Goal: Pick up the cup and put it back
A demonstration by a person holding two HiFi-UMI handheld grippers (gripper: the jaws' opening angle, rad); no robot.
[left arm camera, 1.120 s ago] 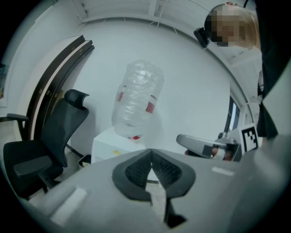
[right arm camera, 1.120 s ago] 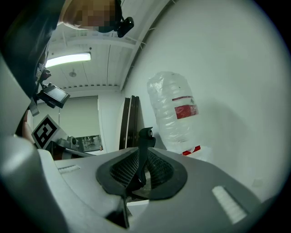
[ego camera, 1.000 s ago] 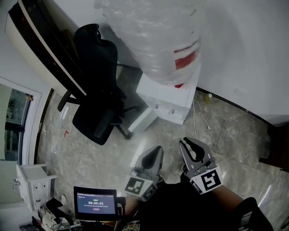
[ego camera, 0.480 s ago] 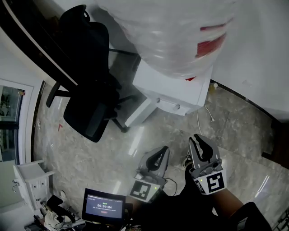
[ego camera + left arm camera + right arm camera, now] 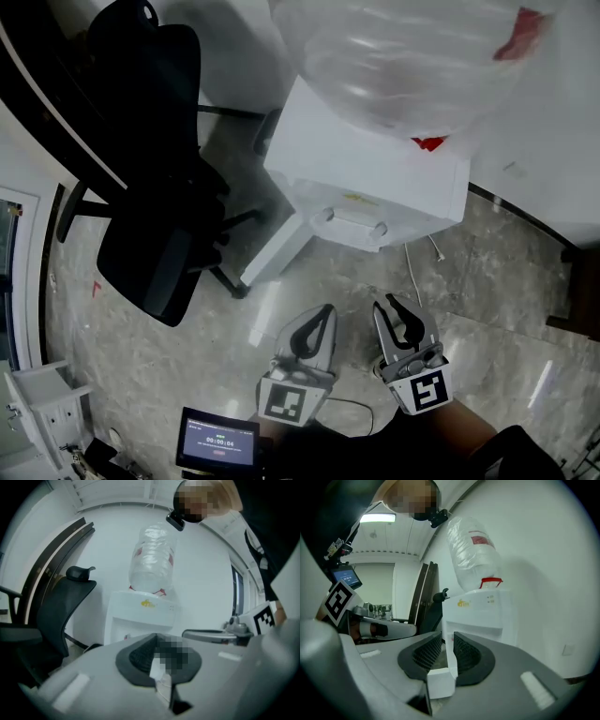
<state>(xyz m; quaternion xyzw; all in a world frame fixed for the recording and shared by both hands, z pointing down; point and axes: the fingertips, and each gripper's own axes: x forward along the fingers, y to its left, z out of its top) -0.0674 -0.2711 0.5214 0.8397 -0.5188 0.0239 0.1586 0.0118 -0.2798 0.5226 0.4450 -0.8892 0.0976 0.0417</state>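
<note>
Facing right tongs: bottle atop dispenser

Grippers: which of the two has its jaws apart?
The right gripper: its jaws have just been opening, nothing between them; the left gripper has its pads together.

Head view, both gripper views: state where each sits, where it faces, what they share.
Head view: on the person's head, steeply down at floor, water dispenser, office chair; left gripper, right gripper, dark clothing show.
Left gripper view: on the left gripper, along its shut jaws toward the dispenser; right gripper at right.
Right gripper view: on the right gripper, toward the dispenser through empty jaws that have just been opening; left gripper at left.
Shared: all see dispenser, bottle, chair.
</note>
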